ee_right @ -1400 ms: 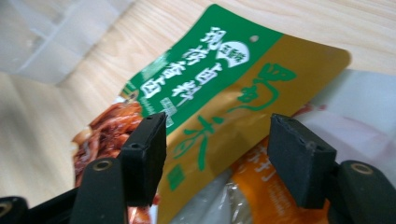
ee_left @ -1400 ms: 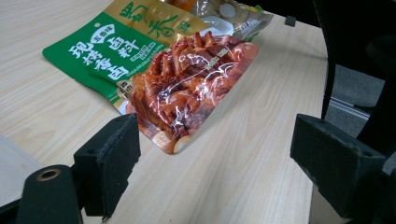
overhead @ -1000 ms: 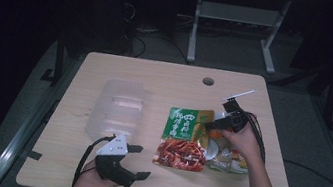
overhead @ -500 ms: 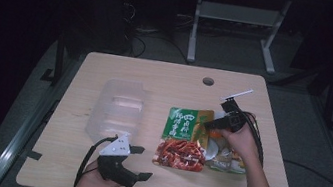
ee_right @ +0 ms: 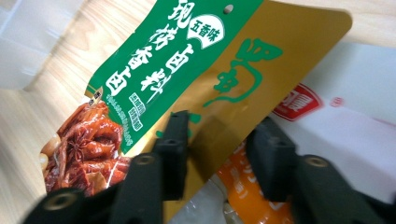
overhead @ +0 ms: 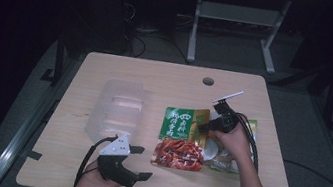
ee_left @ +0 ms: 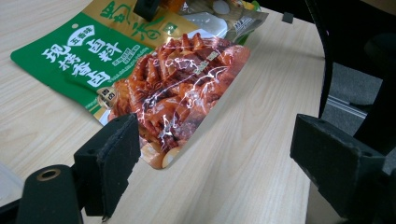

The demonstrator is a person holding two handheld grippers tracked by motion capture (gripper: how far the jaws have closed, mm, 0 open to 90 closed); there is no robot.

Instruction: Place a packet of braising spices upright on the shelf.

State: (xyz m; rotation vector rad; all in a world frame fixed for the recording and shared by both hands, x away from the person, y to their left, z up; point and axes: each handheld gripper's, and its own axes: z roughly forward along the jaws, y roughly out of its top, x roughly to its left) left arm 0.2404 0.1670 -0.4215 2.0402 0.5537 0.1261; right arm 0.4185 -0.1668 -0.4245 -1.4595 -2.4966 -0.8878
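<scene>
Green-and-gold seasoning packet (overhead: pixel 183 122) lay mid-surface, at three o'clock from a clear plastic container (overhead: pixel 119 109), its lower end overlapped by a red snack packet (overhead: pixel 179 153). The right tool (overhead: pixel 205 127) straddled its gold edge, jaws part-open, one above, one below. The left tool (overhead: pixel 139 162) rested at seven o'clock, jaws wide apart, empty.

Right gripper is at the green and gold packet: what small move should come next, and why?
Probably close the right gripper on the green and gold packet. Its jaws stand open on either side of the packet's raised gold edge, which sits in the gap without being pinched. The left gripper rests open near the table's front edge, away from the packet.
</scene>
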